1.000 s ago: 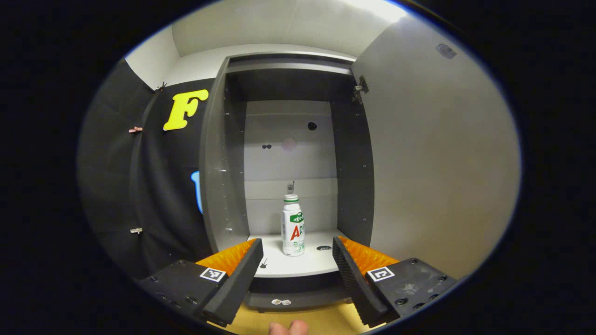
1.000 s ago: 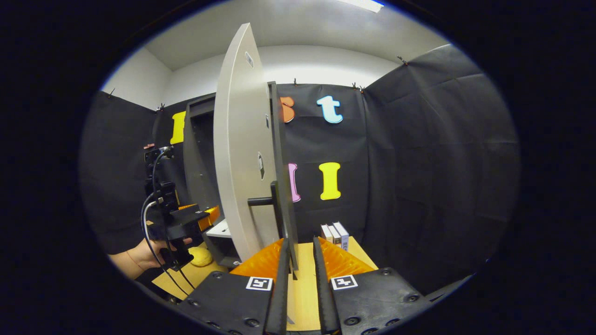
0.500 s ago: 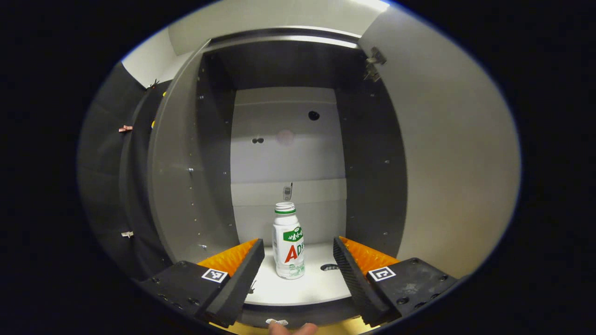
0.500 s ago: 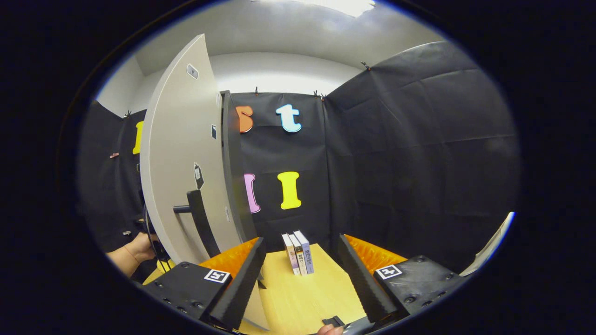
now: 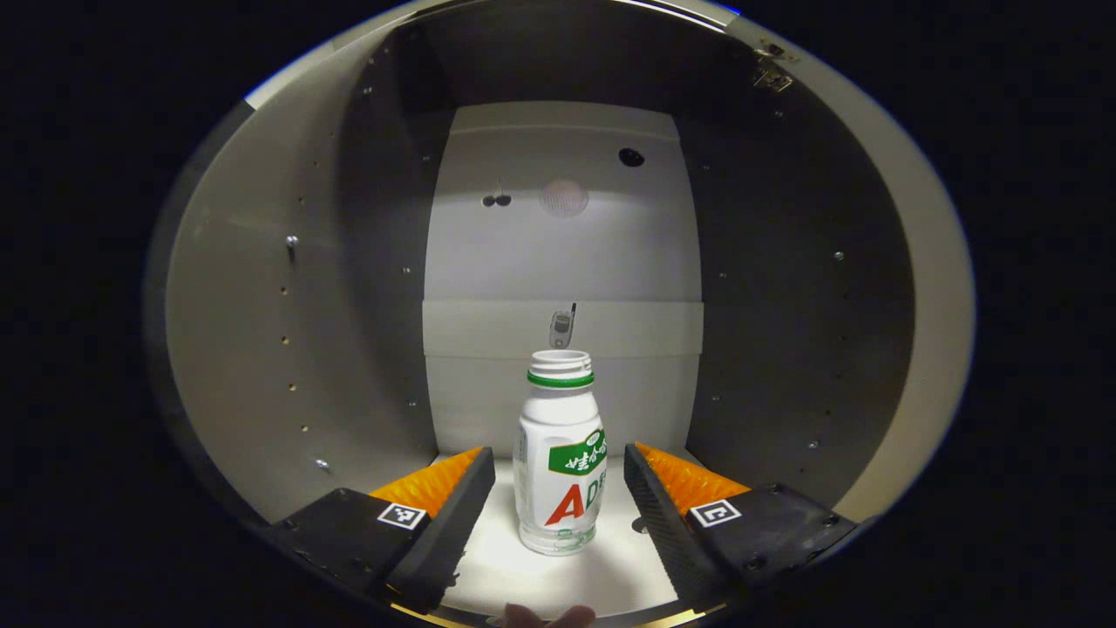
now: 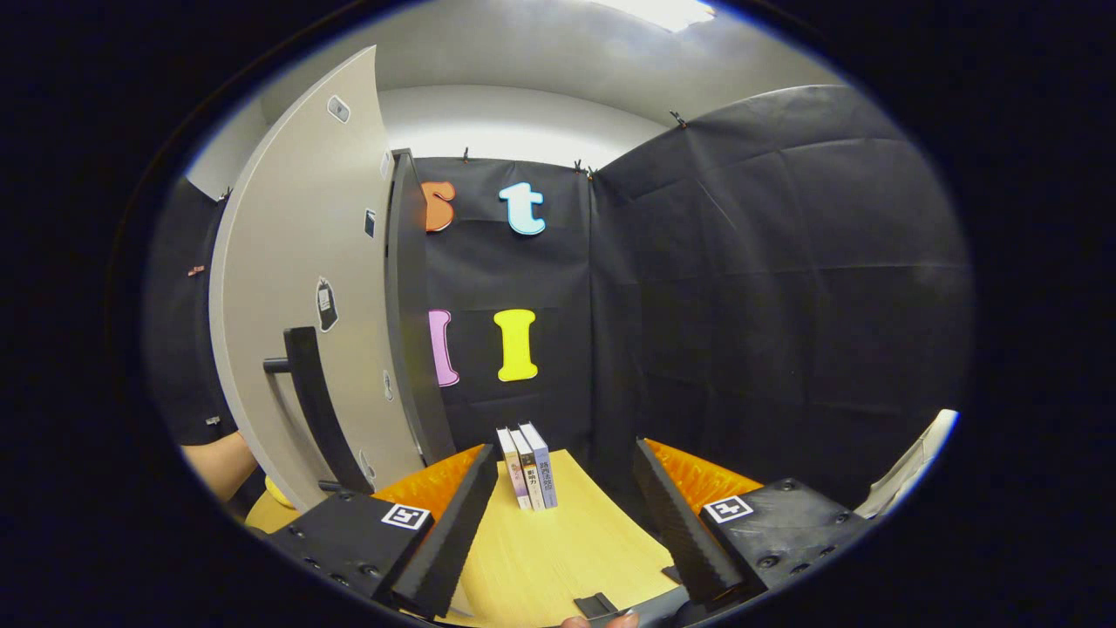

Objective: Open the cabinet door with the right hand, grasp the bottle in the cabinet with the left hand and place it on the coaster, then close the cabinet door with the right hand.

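Left gripper view: we're looking straight into the open cabinet point(image 5: 261, 288). The bottle point(image 5: 559, 462) stands upright on the white cabinet floor point(image 5: 558, 580), approx. centred btw. the left gripper point(image 5: 558, 493) fingers, which are spread apart w/ a gap on each side of the bottle; neither finger touches it. Cap is off or can't be told; we see a green ring at the neck. Back panel has a small dark hole up top and a small metal fitting just above the bottle. A hinge point(image 5: 771, 77) shows top right, where the door's edge runs down the right side.

Right gripper view: a different side of the booth. Cabinet door point(image 6: 301, 288) stands swung open at left, its dark bar handle point(image 6: 316, 410) facing us. Right gripper point(image 6: 558, 501) is off the handle, fingers wide apart, holding nothing, over the wooden desk point(image 6: 558, 558). Three books point(image 6: 526, 467) stand upright together at the desk's far end, near the black cloth wall. A forearm point(image 6: 218, 462) shows low left, behind the door.
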The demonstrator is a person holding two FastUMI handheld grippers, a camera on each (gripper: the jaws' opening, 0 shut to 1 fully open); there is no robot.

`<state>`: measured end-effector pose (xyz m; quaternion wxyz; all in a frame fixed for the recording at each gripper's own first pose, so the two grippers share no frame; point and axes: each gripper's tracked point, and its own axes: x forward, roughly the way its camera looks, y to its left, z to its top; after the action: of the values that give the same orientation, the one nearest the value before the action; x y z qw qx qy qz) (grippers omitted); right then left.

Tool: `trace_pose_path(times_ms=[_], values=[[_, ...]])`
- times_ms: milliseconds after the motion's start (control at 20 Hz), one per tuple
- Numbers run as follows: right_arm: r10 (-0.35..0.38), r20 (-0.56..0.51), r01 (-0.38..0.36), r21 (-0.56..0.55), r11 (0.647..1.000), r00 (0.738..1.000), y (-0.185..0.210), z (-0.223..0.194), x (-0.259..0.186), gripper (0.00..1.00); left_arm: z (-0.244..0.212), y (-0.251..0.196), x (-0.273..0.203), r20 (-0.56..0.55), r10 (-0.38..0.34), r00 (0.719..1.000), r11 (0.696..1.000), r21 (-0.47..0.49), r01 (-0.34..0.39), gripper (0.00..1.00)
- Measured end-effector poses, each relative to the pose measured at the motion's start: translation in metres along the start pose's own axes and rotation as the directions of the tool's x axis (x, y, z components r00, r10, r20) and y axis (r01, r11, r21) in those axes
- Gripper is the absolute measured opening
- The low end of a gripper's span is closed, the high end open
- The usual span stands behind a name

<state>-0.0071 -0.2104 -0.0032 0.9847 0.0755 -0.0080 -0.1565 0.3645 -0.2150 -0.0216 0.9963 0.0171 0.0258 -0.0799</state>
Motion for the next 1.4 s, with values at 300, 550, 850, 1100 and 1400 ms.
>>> trace_pose_path(times_ms=[300,550,850,1100,1400], values=[[-0.023,0.002,0.023,-0.002,1.0,1.0,-0.013,-0.001,-0.001,0.98,-0.014,0.002,0.04,-0.02,0.018,1.0,0.999,0.031,-0.018,0.95],[-0.04,-0.003,0.04,-0.023,0.999,0.999,-0.022,-0.003,-0.003,0.98,-0.012,0.003,0.04,-0.008,0.025,1.0,0.999,0.033,-0.025,0.8],[-0.008,-0.001,0.008,-0.003,1.0,1.0,-0.014,0.0,-0.003,0.98,0.015,0.006,0.001,0.019,0.013,1.0,0.997,0.073,-0.014,0.8],[0.036,0.004,-0.036,0.011,0.999,0.999,0.0,0.002,-0.005,0.98,0.035,0.016,-0.054,0.051,-0.006,0.999,0.994,0.113,0.0,0.8],[0.053,0.03,-0.054,0.017,0.998,0.998,0.015,0.011,-0.009,0.98,0.034,0.045,-0.132,0.069,-0.024,0.997,0.995,0.093,0.018,0.8]])
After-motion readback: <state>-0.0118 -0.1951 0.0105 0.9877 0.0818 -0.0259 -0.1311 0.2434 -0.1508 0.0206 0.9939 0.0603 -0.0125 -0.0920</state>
